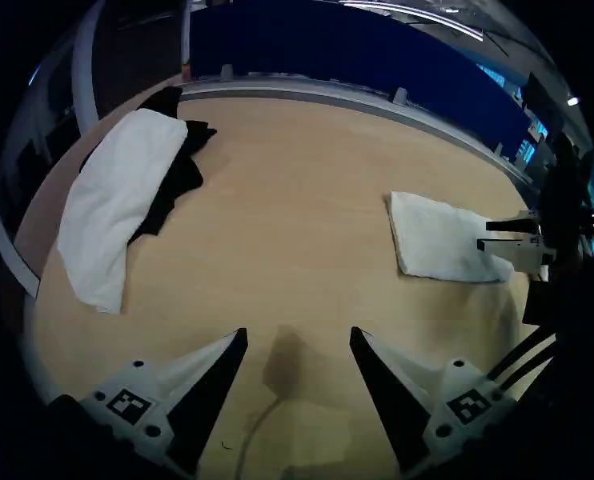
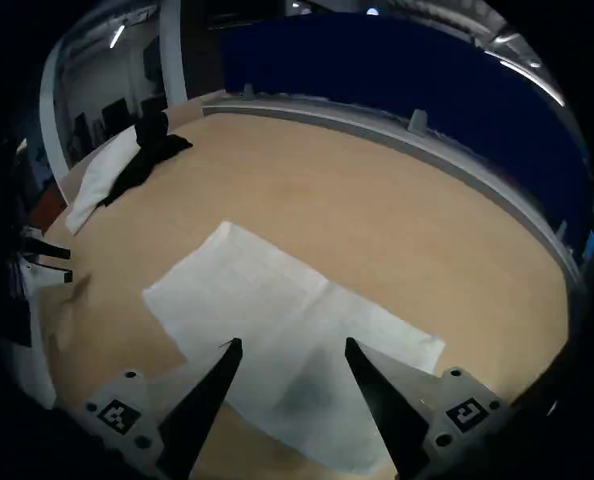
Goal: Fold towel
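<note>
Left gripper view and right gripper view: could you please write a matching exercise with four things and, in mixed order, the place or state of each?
1. flat white towel
2. long white towel
3. black cloth
4. left claw

a. open, holding nothing
b. partly covered by a towel
c. lying on top of another cloth
d. beneath the right claw

Pairs: 1-d; 2-c; 3-b; 4-a

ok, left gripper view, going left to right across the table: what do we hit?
First the long white towel lying over a black cloth → folded white towel → right gripper, open, at that towel's right end.
</note>
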A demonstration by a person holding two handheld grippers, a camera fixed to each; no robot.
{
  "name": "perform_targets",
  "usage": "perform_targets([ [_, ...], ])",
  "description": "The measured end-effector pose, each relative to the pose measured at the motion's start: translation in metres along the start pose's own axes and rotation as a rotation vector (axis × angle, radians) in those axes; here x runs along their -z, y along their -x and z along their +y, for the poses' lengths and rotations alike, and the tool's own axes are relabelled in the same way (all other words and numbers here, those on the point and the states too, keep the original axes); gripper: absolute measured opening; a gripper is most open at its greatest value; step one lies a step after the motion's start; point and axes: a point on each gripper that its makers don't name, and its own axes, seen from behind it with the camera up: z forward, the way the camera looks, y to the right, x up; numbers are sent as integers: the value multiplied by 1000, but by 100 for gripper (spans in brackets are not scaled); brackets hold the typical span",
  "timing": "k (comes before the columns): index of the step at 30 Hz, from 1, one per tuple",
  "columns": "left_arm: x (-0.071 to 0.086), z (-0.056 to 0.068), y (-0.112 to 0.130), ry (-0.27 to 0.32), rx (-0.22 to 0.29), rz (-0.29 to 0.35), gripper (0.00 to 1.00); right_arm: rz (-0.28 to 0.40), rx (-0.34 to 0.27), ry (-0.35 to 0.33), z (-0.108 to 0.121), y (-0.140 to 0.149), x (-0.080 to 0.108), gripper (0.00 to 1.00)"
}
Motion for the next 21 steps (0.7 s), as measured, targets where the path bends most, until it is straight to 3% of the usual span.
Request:
perform_targets([
  [21, -5, 16, -3, 17, -30, -8, 95, -77, -76, 89, 53, 86, 56, 100],
])
